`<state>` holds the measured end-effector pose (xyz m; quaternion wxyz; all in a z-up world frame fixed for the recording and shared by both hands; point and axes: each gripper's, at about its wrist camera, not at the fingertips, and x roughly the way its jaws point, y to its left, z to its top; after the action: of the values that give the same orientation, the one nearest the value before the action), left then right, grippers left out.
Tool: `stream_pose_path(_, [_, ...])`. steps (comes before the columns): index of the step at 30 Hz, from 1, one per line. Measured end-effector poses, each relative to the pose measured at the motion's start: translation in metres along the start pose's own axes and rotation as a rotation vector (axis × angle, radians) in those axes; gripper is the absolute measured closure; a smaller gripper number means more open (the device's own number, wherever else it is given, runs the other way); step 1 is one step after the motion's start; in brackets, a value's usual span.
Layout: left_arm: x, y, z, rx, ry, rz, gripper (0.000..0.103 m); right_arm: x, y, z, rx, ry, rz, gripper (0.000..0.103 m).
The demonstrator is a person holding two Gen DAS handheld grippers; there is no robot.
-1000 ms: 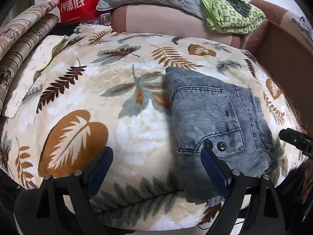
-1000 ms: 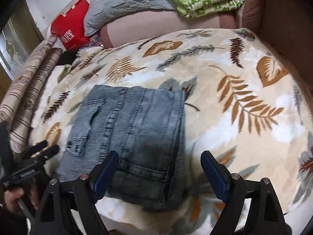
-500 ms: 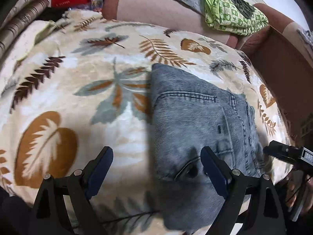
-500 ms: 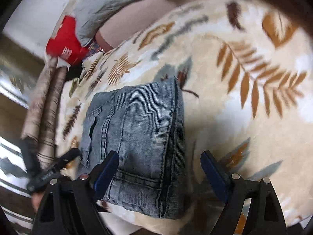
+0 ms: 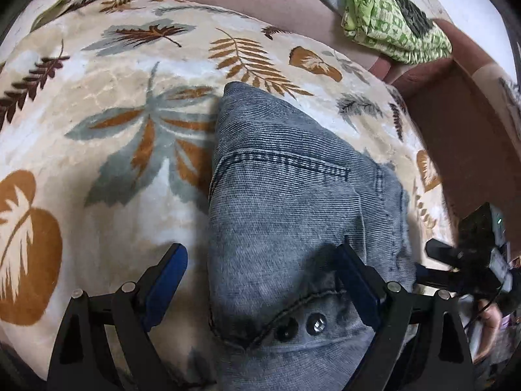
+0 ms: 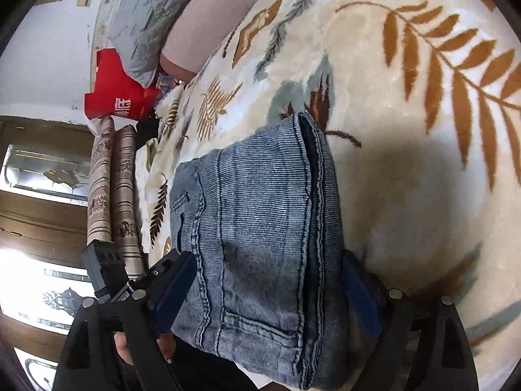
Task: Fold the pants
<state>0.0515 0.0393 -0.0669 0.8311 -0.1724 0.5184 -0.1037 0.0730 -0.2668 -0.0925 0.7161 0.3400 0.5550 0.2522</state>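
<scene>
Both grippers are hanging spread wide: the left gripper (image 5: 260, 280) and the right gripper (image 6: 270, 290) are each straddling the near edge of the folded denim pants (image 5: 293, 221), clamping nothing. The pants are lying on a leaf-print blanket (image 5: 107, 130) covering a bed. Beyond, a grey pillow (image 6: 146, 22) and a red bag (image 6: 117, 94) are leaning by the wall; its white writing is unreadable.

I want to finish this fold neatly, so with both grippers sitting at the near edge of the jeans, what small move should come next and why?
Probably close both grippers on the near edge. The left gripper and right gripper are open and each straddles the folded jeans lying on the leaf-print blanket, with denim between the fingers but nothing pinched. Gripping first would let the near end be lifted over evenly.
</scene>
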Motion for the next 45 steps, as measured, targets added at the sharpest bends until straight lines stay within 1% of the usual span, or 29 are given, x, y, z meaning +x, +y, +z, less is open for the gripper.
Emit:
stream_pose_path(1, [0.002, -0.003, 0.0, 0.019, -0.007, 0.019, 0.012, 0.002, 0.0, 0.002, 0.008, -0.001, 0.003, 0.013])
stream_pose_path(2, [0.003, -0.006, 0.0, 0.037, -0.014, 0.04, 0.016, 0.004, 0.002, 0.003, 0.007, 0.004, 0.003, 0.013])
stream_pose_path(3, [0.004, -0.009, 0.0, 0.048, -0.019, 0.055, 0.027, 0.006, 0.004, 0.005, -0.006, 0.007, -0.006, 0.013])
stream_pose_path(5, [0.004, -0.011, 0.001, 0.055, -0.022, 0.06, 0.043, 0.012, 0.01, 0.005, -0.027, 0.009, -0.037, 0.019])
stream_pose_path(6, [0.003, -0.012, 0.002, 0.061, -0.025, 0.078, 0.053, 0.014, 0.011, 0.005, -0.036, 0.009, -0.054, 0.027])
stream_pose_path(7, [0.002, -0.015, 0.001, 0.079, -0.031, 0.092, 0.058, 0.017, 0.014, 0.005, -0.058, 0.014, -0.094, 0.037])
stream_pose_path(8, [0.0, -0.017, 0.001, 0.098, -0.037, 0.105, 0.063, 0.019, 0.018, 0.003, -0.079, 0.013, -0.144, 0.04])
stream_pose_path(9, [-0.002, -0.019, 0.0, 0.109, -0.041, 0.113, 0.068, 0.019, 0.02, 0.003, -0.085, 0.011, -0.167, 0.045])
stream_pose_path(10, [-0.003, -0.02, 0.0, 0.116, -0.045, 0.119, 0.07, 0.019, 0.022, 0.002, -0.09, 0.01, -0.184, 0.052])
stream_pose_path(13, [-0.007, -0.023, -0.002, 0.137, -0.059, 0.132, 0.076, 0.018, 0.029, 0.0, -0.104, -0.008, -0.215, 0.062])
stream_pose_path(15, [-0.009, -0.025, -0.002, 0.149, -0.068, 0.138, 0.08, 0.018, 0.038, -0.002, -0.131, -0.022, -0.236, 0.065])
stream_pose_path(18, [-0.017, -0.029, -0.003, 0.171, -0.091, 0.148, 0.083, 0.011, 0.046, -0.005, -0.151, -0.052, -0.24, 0.069])
stream_pose_path(21, [-0.026, -0.032, -0.003, 0.181, -0.11, 0.146, 0.084, -0.001, 0.049, -0.007, -0.16, -0.073, -0.217, 0.074])
stream_pose_path(24, [-0.036, -0.036, 0.0, 0.19, -0.135, 0.147, 0.085, -0.009, 0.058, -0.009, -0.183, -0.09, -0.203, 0.075])
stream_pose_path(28, [-0.057, -0.036, 0.008, 0.196, -0.191, 0.162, 0.085, -0.013, 0.078, -0.006, -0.215, -0.108, -0.17, 0.077])
stream_pose_path(34, [-0.093, -0.028, 0.04, 0.194, -0.288, 0.177, 0.085, -0.018, 0.122, 0.013, -0.286, -0.146, -0.125, 0.077])
stream_pose_path(38, [-0.104, -0.019, 0.065, 0.187, -0.339, 0.185, 0.085, -0.015, 0.153, 0.035, -0.339, -0.179, -0.112, 0.077])
stream_pose_path(42, [-0.093, -0.004, 0.079, 0.175, -0.333, 0.201, 0.084, 0.001, 0.164, 0.057, -0.345, -0.182, -0.105, 0.078])
stream_pose_path(43, [-0.087, 0.0, 0.08, 0.169, -0.325, 0.207, 0.084, 0.007, 0.163, 0.061, -0.348, -0.178, -0.113, 0.078])
stream_pose_path(45, [-0.066, 0.012, 0.083, 0.147, -0.281, 0.219, 0.08, 0.024, 0.157, 0.067, -0.355, -0.166, -0.13, 0.078])
